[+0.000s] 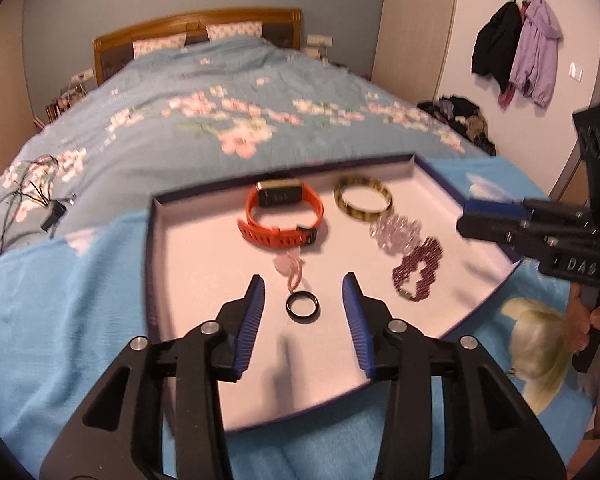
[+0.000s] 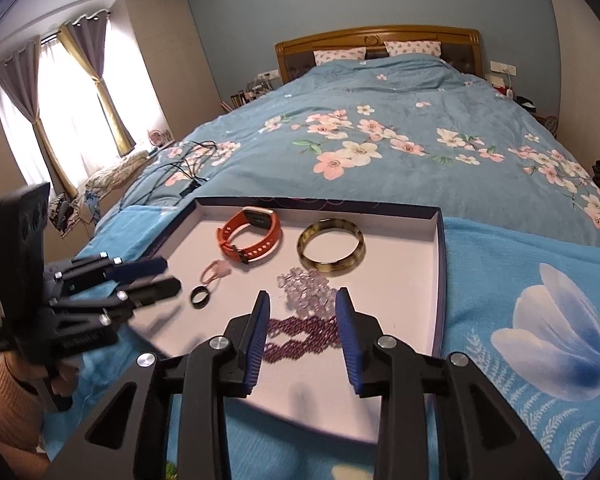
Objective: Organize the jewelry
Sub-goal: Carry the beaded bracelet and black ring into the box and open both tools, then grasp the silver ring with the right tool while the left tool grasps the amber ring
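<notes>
Jewelry lies spread in a shallow white-lined tray [image 1: 162, 240] with dark blue walls, set on a bright blue blanket [image 1: 60, 320] at the foot of a bed covered by a floral quilt [image 1: 204, 92]. Toward the tray's far side sit an orange smartwatch [image 1: 284, 216] and, to its right, a tortoiseshell bangle [image 1: 363, 199]; near the bangle a clear bead bracelet [image 1: 396, 232] touches a purple bead bracelet [image 1: 418, 268] lying closer to the camera. A small pink ring-like piece [image 1: 290, 268] rests in front of the watch, and a black ring [image 1: 303, 306] lies flat on the liner just beyond it. The left gripper [image 1: 304, 292] hangs over the near part of the tray with its blue-padded fingers [image 1: 256, 300] released and spread, the black ring between them but untouched. The right gripper [image 2: 302, 304] is likewise unclenched, its fingers apart above the purple bead bracelet, which shows in the gap without either pad pressing on it. In the right wrist view a hand [image 2: 62, 376] in a pink knitted sleeve [image 2: 8, 404] grips the left tool's handle.
</notes>
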